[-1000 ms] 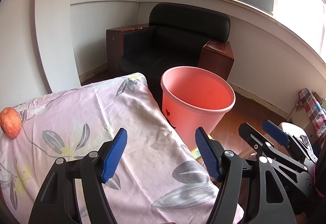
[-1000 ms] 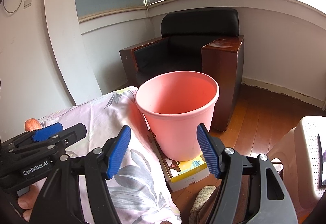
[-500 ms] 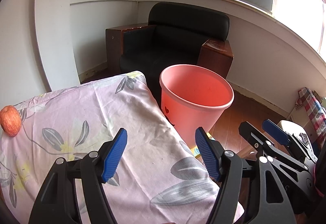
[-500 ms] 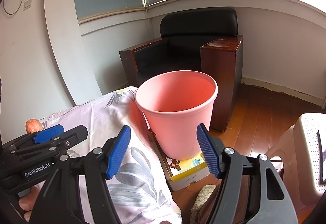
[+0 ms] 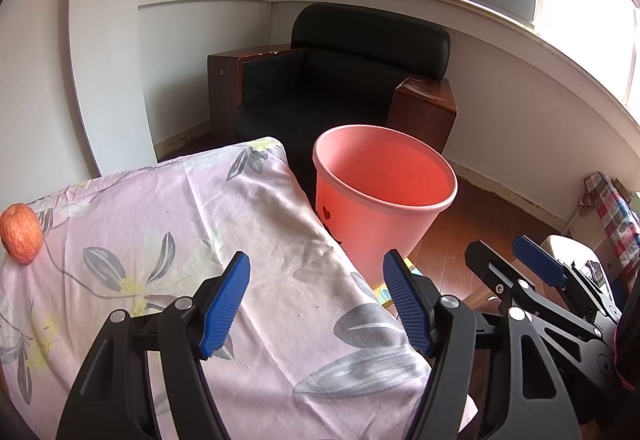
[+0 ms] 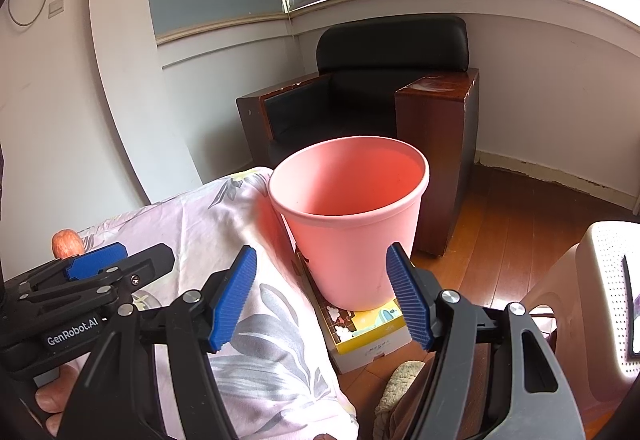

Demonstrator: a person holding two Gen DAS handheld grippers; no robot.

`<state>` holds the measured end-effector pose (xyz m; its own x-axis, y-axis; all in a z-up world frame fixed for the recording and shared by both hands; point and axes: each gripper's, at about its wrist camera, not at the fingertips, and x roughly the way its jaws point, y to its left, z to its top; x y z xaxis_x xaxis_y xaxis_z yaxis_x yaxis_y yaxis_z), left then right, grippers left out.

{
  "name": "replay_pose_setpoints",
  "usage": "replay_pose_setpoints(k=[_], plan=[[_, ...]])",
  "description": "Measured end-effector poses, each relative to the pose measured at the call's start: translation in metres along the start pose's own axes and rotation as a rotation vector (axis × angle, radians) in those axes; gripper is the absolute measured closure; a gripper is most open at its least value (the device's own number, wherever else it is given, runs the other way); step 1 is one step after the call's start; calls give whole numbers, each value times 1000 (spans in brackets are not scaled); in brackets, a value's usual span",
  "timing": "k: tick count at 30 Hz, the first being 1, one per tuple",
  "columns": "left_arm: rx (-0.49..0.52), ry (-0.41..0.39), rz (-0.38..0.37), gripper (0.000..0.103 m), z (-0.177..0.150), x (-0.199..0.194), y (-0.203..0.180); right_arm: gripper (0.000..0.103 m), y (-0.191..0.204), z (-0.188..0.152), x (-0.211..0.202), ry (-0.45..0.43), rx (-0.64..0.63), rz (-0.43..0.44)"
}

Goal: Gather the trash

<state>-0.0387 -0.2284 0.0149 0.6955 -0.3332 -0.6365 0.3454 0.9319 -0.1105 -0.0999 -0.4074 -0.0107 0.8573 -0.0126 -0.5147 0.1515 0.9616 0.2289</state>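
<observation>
Apple [image 5: 21, 233] far left on tabletop [image 5: 160, 216]; our left gripper [image 5: 316, 304] and right gripper [image 6: 322, 294] released, empty; careless nudge may roll it off edge, missing pink bin [image 6: 352, 224].

Left wrist: faces down-forward over floral cloth [image 5: 224, 224], pink bin [image 5: 380, 200] at 1 o'clock | Right wrist: bin [image 6: 352, 216] near, 12 o'clock | Shared: bin, armchair [image 5: 344, 88].
</observation>
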Motion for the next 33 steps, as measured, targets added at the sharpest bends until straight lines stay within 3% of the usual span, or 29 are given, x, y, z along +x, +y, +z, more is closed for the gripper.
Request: replay_pose_setpoints(k=[33], plan=[[-5,5,-2,36,1,-4,-1,35,1,-1,-4,5,2,6]])
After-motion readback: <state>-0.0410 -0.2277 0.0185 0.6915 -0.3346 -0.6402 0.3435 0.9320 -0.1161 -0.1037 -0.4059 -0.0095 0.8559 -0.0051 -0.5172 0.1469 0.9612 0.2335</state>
